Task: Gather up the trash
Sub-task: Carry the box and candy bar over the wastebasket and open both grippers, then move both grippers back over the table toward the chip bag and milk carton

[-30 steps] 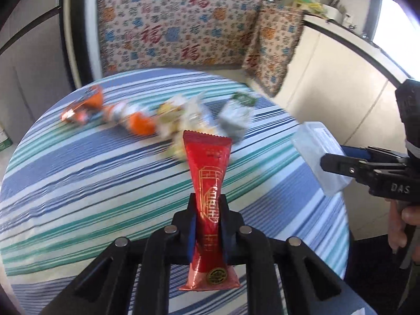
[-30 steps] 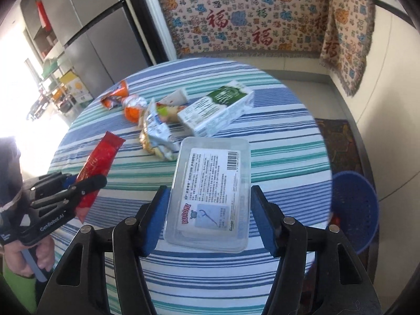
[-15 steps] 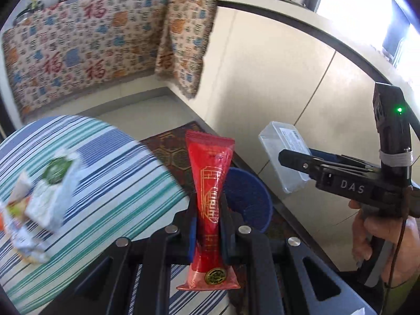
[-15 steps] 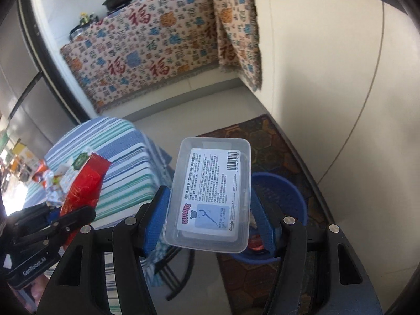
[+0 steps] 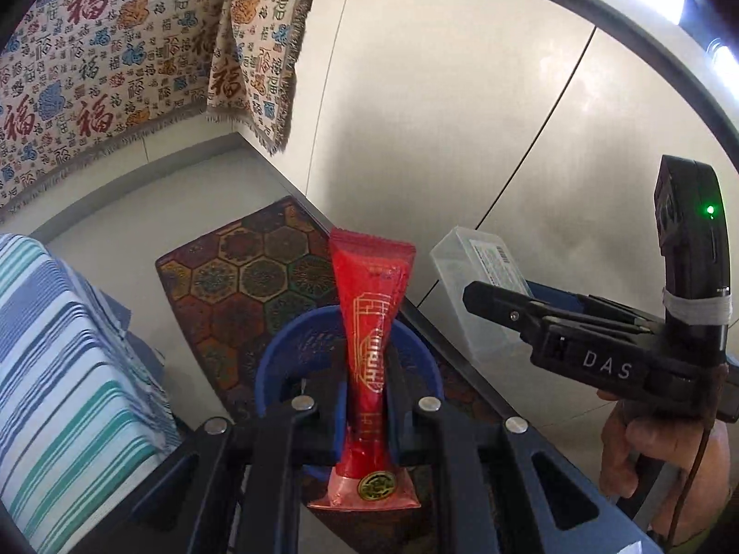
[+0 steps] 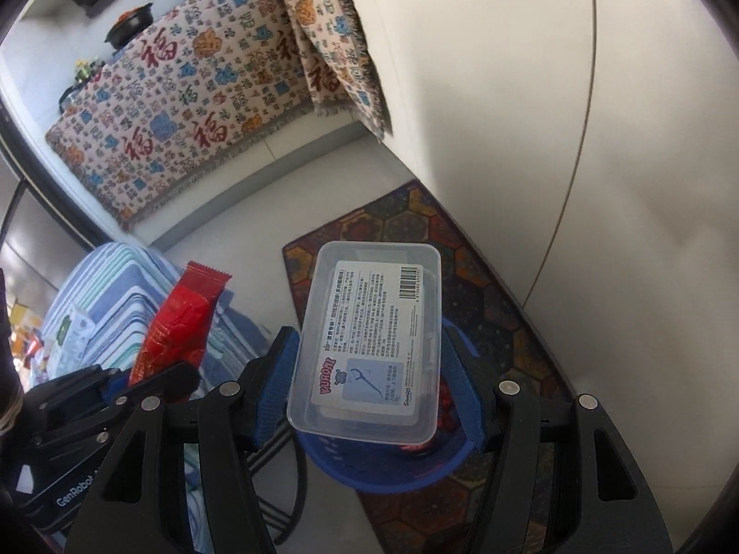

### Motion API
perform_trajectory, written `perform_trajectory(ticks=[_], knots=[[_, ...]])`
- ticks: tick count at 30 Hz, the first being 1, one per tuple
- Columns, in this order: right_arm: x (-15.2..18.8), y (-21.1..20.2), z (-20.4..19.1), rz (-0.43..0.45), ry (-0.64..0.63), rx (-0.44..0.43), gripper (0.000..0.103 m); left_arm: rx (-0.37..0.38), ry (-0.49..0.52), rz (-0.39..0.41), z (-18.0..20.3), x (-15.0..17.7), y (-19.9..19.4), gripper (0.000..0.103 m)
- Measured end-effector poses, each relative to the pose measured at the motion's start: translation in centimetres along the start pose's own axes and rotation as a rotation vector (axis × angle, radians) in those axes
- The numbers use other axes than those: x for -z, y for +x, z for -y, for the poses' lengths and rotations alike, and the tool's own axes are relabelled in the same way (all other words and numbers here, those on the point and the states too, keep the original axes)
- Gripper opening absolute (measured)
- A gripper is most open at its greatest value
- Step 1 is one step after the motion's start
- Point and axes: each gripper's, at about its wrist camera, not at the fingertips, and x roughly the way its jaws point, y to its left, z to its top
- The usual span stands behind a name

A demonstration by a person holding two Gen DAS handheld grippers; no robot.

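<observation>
Both tongs full. Left gripper (image 5: 365,408) squeezed shut on a red snack wrapper (image 5: 369,323), with the blue pads pressed tight on its lower half. Wrapper stood up tall, long way pointing up and away from the pads, top edge crinkly. Right gripper (image 6: 369,378) opened wide but closed snug on a clear plastic floss box (image 6: 369,346), pads on its two long sides, label facing up.

Blue trash bin (image 5: 277,369) sat on the floor, on a dark patterned rug (image 5: 240,277), close to the white wall. Seen from the left tongs, just under and behind the wrapper. Seen from the right tongs, right under the box, with some red bits inside. Striped tablecloth (image 6: 115,277) off to the left, with more trash lying on it far back.

Both hands looked about as near to the bin, right one maybe more straight over it. Probably a letting-go step next: pads to open, so the box and wrapper fall straight down. Tall wrapper might tip and miss the rim if let go too far to the side.
</observation>
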Motion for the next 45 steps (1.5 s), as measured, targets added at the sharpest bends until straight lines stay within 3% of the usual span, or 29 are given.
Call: perform_trajectory(ticks=[16, 17, 20, 24, 30, 35, 39, 45], knots=[[-0.6, 1.2, 1.7, 0.023, 0.073, -0.022, 0.066, -0.002, 0.036, -0.022, 1.0, 0.4, 5.3, 0.014], [-0.7, 1.3, 1.6, 0.03, 0.076, -0.021, 0.071, 0.0, 0.038, -0.019, 1.1, 0.4, 5.5, 0.019], [-1.0, 0.9, 1.8, 0.054, 0.09, -0.014, 0.073, 0.015, 0.034, -0.011, 1.2, 0.3, 5.9, 0.064], [-1.4, -0.3, 1.8, 0.094, 0.095, -0.002, 0.075, -0.006, 0.031, 0.027, 1.5, 0.1, 5.3, 0.066], [-1.8, -3.1, 0.4, 0.196, 0.079, 0.024, 0.086, -0.061, 0.049, 0.11, 2.0, 0.2, 1.2, 0.066], [-1.3, -4.9, -2.5, 0.265, -0.003, 0.062, 0.092, -0.104, 0.068, 0.147, 1.1, 2.4, -4.5, 0.066], [0.1, -4.7, -6.4, 0.256, -0.112, 0.063, 0.093, -0.185, 0.017, 0.131, -1.5, 6.2, -8.4, 0.066], [4.4, -3.5, -15.5, 0.193, -0.305, -0.033, 0.093, -0.318, -0.142, 0.074, -8.4, 14.8, -13.4, 0.066]])
